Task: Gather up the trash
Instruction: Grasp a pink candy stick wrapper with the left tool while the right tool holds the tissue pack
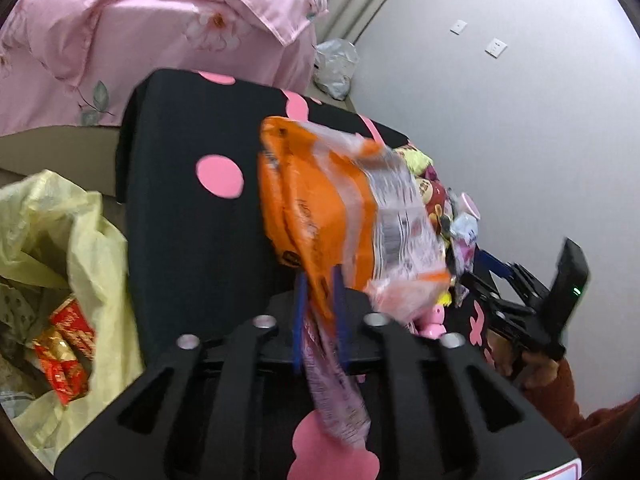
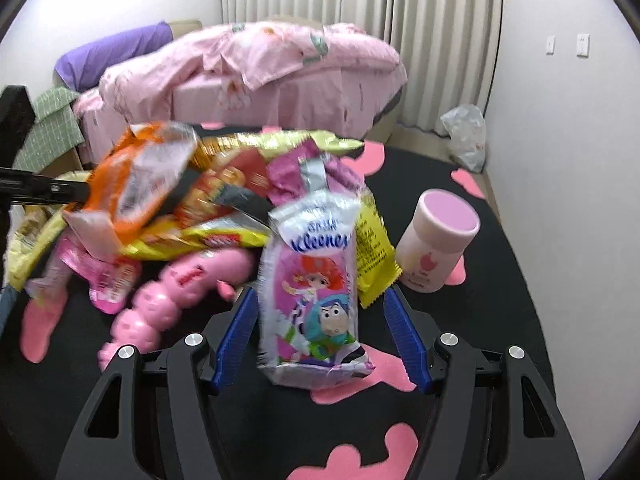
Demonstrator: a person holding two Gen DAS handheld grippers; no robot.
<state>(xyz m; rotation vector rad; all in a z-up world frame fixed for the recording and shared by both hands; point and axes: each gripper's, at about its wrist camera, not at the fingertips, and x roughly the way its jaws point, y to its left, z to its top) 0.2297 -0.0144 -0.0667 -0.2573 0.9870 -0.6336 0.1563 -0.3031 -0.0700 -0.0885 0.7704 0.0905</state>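
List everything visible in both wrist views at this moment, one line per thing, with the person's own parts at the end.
orange wrapper: one, orange and clear, clamped in the left tongs, lifted off the pile
Kleenex pack: one, pink with cartoon figures, between the open right fingers
wrapper pile: several, yellow, red and pink, on the mat behind the pack
pink toy: one, bumpy, on the mat left of the pack
pink cup: one, upright, right of the pile
mat: one, black with pink shapes
yellow bag: one, open, left of the mat, red packet inside
bed: one, pink bedding, behind
clear bag: one, by the wall
left tongs: shut
right tongs: open
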